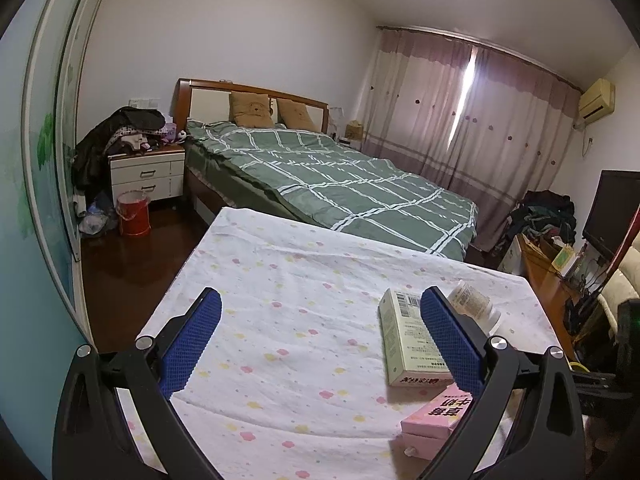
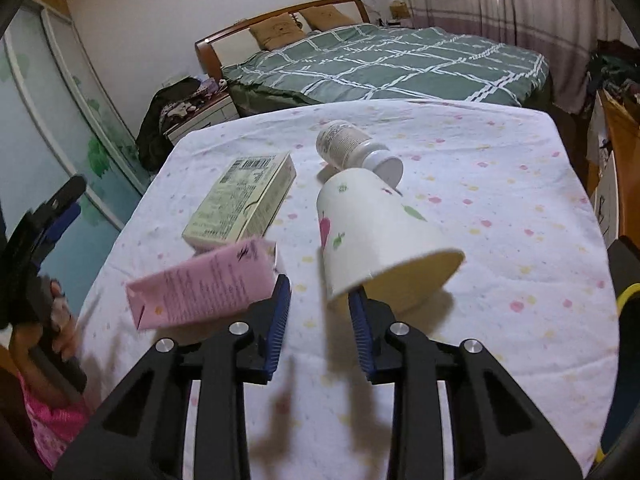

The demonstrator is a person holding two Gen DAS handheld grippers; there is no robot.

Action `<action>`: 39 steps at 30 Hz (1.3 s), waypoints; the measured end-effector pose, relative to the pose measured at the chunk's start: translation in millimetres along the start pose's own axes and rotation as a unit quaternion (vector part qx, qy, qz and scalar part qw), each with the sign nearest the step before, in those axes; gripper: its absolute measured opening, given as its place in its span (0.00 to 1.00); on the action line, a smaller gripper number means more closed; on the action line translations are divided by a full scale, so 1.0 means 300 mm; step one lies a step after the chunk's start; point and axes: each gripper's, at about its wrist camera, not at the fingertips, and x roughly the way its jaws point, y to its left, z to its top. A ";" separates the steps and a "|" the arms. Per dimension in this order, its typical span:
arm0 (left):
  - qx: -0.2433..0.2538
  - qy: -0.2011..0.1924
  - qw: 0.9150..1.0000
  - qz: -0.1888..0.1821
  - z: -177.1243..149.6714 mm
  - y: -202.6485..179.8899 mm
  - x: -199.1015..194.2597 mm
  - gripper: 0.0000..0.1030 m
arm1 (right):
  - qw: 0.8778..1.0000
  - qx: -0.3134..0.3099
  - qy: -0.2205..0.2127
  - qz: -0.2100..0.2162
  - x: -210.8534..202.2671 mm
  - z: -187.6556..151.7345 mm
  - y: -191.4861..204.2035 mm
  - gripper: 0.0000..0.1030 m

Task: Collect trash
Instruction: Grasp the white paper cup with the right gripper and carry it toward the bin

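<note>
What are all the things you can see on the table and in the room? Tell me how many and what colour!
paper cup: 1, white with fruit prints, on its side on the table, mouth toward the right gripper
pill bottle: 1, white, lying behind the cup
pink carton: 1, pink, near table edge
cream box: 1, pale yellow-green, lying flat behind the pink carton
tablecloth: 1, white with pastel flowers, covers the table
bed: 1, green checked quilt, beyond the table
pillows: 2, tan, at the headboard
nightstand: 1, white, left of bed
bucket: 1, red, on the floor
left gripper: 1, black, blue pads, open
right gripper: 1, black, blue pads, open
</note>
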 end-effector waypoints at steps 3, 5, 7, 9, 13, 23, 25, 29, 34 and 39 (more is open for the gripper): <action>0.002 0.000 1.000 -0.001 0.000 -0.002 -0.001 0.95 | 1.000 0.008 0.002 0.000 0.023 0.008 -0.003 0.21; 0.005 0.001 1.000 0.000 -0.001 -0.006 -0.002 0.95 | 1.000 0.010 0.002 0.002 0.026 0.009 -0.004 0.12; 0.007 0.001 1.000 0.001 -0.002 -0.011 0.000 0.95 | 1.000 0.011 0.000 0.006 0.023 0.010 -0.002 0.08; 0.010 0.001 1.000 0.002 -0.003 -0.015 0.001 0.95 | 1.000 0.010 -0.004 0.006 0.011 0.010 -0.002 0.06; 0.014 0.003 1.000 0.003 -0.004 -0.019 0.007 0.95 | 1.000 0.008 -0.023 0.009 -0.040 0.005 0.000 0.05; 0.022 0.008 1.000 -0.001 -0.011 -0.032 0.015 0.95 | 0.996 0.050 -0.070 -0.011 -0.233 -0.046 -0.120 0.04; 0.022 0.010 1.000 -0.001 -0.012 -0.035 0.015 0.95 | 0.994 0.061 -0.080 -0.030 -0.271 -0.066 -0.161 0.05; 0.024 0.012 1.000 -0.003 -0.015 -0.038 0.017 0.95 | 0.988 0.092 -0.102 -0.071 -0.353 -0.106 -0.261 0.04; 0.029 0.016 0.999 -0.003 -0.020 -0.048 0.022 0.95 | 0.977 0.137 -0.123 -0.110 -0.451 -0.158 -0.406 0.04; 0.032 0.017 0.999 -0.002 -0.022 -0.054 0.023 0.95 | 0.963 0.184 -0.133 -0.147 -0.522 -0.221 -0.547 0.04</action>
